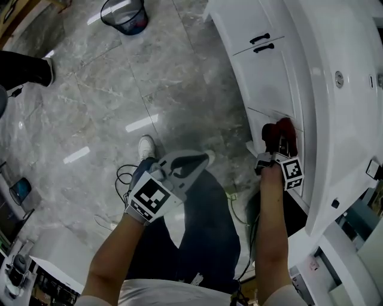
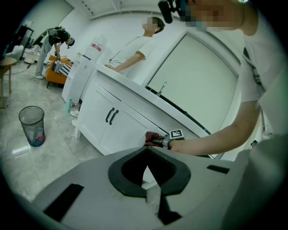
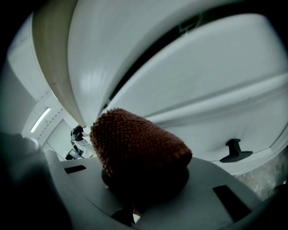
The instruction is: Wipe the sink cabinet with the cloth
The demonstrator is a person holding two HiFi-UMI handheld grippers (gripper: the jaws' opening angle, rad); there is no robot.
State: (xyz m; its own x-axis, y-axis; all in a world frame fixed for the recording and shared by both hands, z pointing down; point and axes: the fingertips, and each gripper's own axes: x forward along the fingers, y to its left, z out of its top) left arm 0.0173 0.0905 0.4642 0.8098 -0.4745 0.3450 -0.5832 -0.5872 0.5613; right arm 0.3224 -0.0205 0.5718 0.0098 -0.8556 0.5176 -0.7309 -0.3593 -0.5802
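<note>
The white sink cabinet (image 1: 272, 80) runs down the right side of the head view, its doors carrying black handles (image 1: 261, 43). My right gripper (image 1: 277, 145) is shut on a dark red cloth (image 1: 282, 128) and holds it against the cabinet front. In the right gripper view the cloth (image 3: 135, 143) fills the jaws of the right gripper (image 3: 137, 197), close to a white door panel (image 3: 202, 90) with a black handle (image 3: 234, 151). My left gripper (image 1: 190, 166) hangs over my legs, away from the cabinet, shut and empty. The left gripper (image 2: 146, 173) looks toward the cabinet (image 2: 101, 123) and the cloth (image 2: 152, 137).
A mesh wastebasket (image 1: 124, 15) stands on the grey marble floor at the far left of the cabinet, also the wastebasket (image 2: 32, 126). Cables (image 1: 122, 177) lie by my white shoe (image 1: 146, 147). Another person's leg (image 1: 24, 69) is at left. People (image 2: 130, 47) stand along the counter.
</note>
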